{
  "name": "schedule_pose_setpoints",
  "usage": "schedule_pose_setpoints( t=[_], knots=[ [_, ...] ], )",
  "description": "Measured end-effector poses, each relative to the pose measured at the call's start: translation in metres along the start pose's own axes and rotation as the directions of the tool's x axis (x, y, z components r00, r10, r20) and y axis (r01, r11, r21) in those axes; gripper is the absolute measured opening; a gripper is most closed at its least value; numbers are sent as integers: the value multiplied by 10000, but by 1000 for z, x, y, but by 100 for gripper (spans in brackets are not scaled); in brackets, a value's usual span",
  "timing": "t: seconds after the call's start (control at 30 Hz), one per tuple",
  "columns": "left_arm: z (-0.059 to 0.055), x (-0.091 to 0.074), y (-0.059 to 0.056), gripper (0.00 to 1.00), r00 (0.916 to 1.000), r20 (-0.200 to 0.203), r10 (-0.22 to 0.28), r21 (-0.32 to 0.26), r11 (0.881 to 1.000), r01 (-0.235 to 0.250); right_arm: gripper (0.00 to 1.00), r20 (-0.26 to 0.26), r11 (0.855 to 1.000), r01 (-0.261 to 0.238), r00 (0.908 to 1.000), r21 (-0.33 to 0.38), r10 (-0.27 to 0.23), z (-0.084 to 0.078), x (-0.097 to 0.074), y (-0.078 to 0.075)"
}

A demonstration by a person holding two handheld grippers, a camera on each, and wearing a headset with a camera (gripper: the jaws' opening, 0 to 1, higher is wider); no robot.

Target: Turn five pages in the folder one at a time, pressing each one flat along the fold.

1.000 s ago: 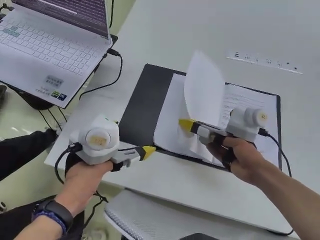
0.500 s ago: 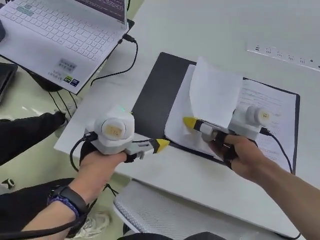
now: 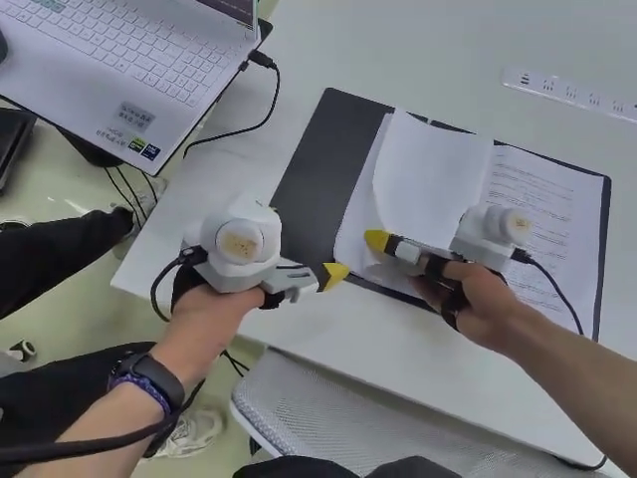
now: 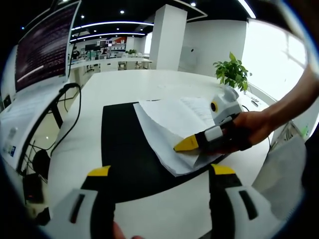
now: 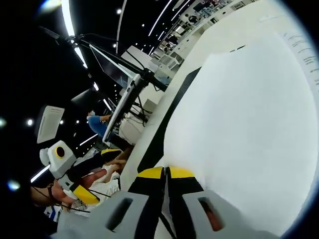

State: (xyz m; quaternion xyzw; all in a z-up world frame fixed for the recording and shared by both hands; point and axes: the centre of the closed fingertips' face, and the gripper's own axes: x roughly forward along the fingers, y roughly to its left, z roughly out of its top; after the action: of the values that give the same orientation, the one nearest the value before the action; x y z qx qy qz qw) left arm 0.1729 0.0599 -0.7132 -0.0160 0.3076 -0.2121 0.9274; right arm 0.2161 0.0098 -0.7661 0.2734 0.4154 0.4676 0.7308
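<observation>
The black folder lies open on the white table. A loose white page curls up over its left stack, while the printed right-hand page lies flat. My right gripper is shut on the lifted page's lower edge; in the right gripper view its yellow tips meet at the edge of the page. My left gripper hovers at the folder's near edge, open with nothing between its tips. It faces the folder and the right gripper.
A white laptop sits at the far left with a black cable running off the table edge. A power strip lies at the back right. A grey chair seat is below the near edge.
The lifted page has come down from a tall curl and leans lower over the left stack. My left gripper has moved right, closer to the folder's near edge. The camera has shifted.
</observation>
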Motion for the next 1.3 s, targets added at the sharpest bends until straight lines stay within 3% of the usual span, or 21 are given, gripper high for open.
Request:
schedule_pose_setpoints(
  t=[0.2, 0.57, 0.83, 0.93, 1.07, 1.3],
  knots=[
    [-1, 5, 4, 78, 10000, -37, -29, 85, 10000, 30, 12, 96, 10000, -10, 10000, 81, 9, 2, 6, 4],
    [-4, 12, 1, 78, 9996, -151, -246, 232, 9994, 249, 35, 195, 9975, -695, 9974, 81, 694, 3, 4, 21],
    [21, 23, 0, 75, 9980, -44, -635, 971, 9932, 637, 54, 226, 9913, -1311, 9911, 68, 1309, 3, 2, 36],
    [32, 22, -2, 74, 9974, 20, -719, 1092, 9915, 712, 61, 337, 9895, -1430, 9890, -226, 1437, 7, -4, 41],
    [36, 25, -5, 73, 9963, 20, -863, 1135, 9898, 856, 64, 490, 9873, -1481, 9873, -571, 1509, 16, -15, 43],
    [28, 34, -19, 65, 9928, -242, -1170, 1292, 9844, 1191, 62, 803, 9873, -894, 9917, -1315, 1005, 35, -47, 28]
  ],
)
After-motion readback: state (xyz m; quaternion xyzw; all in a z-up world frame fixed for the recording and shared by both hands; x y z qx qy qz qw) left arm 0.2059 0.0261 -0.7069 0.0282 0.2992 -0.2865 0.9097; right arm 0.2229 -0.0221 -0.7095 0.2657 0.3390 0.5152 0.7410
